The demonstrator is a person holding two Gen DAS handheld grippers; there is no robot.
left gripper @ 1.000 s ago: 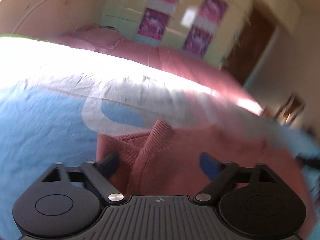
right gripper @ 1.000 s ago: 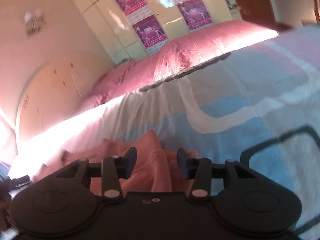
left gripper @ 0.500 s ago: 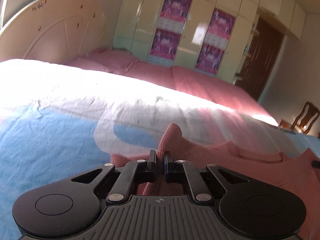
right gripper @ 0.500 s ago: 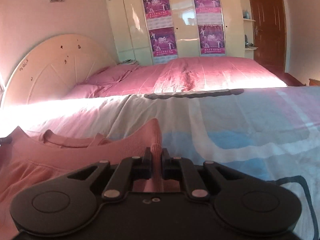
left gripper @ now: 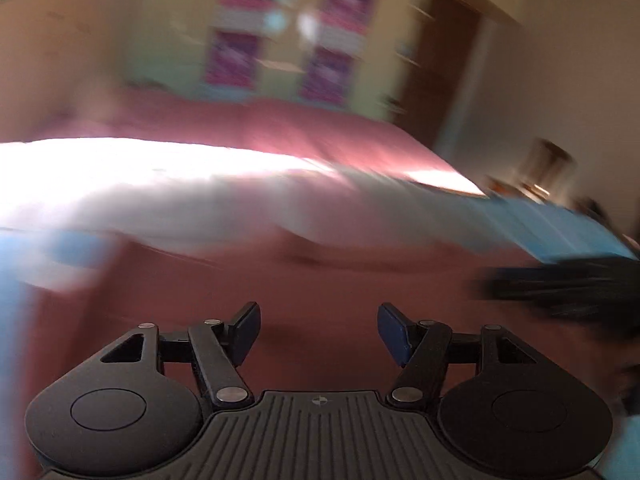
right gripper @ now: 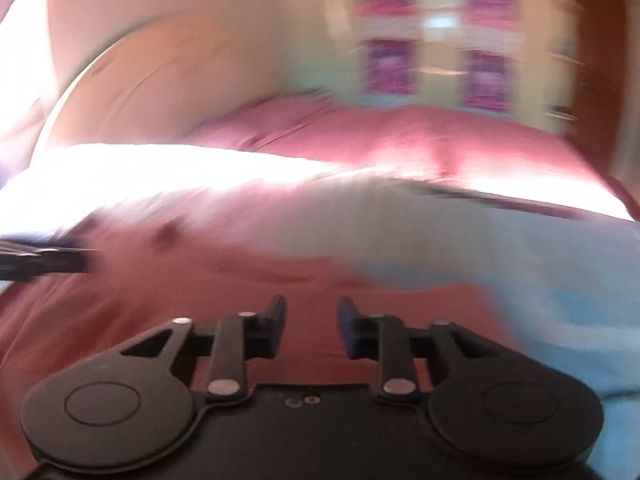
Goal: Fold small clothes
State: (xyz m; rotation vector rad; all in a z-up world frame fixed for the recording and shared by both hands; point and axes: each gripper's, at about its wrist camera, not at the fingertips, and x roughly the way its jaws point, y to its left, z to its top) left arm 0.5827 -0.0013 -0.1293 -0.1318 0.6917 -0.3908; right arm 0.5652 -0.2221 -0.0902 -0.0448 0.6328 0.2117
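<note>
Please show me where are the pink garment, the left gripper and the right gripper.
pink garment (left gripper: 320, 280): left wrist view, flat blurred cloth ahead of the fingers.
left gripper (left gripper: 319, 330): left wrist view, gap between open fingertips.
right gripper (right gripper: 312, 326): right wrist view, gap between fingertips.

Both cameras ride low over the bed (left gripper: 560, 232), each looking forward and somewhat downward along its own fingers, close above the pink garment (left gripper: 320, 280). Both face the far cupboards (right gripper: 440, 40) with purple posters (badly blurred). The left view catches the door (left gripper: 440, 60) on its right side; the right view takes in the headboard (right gripper: 140, 80) on its left side.
</note>
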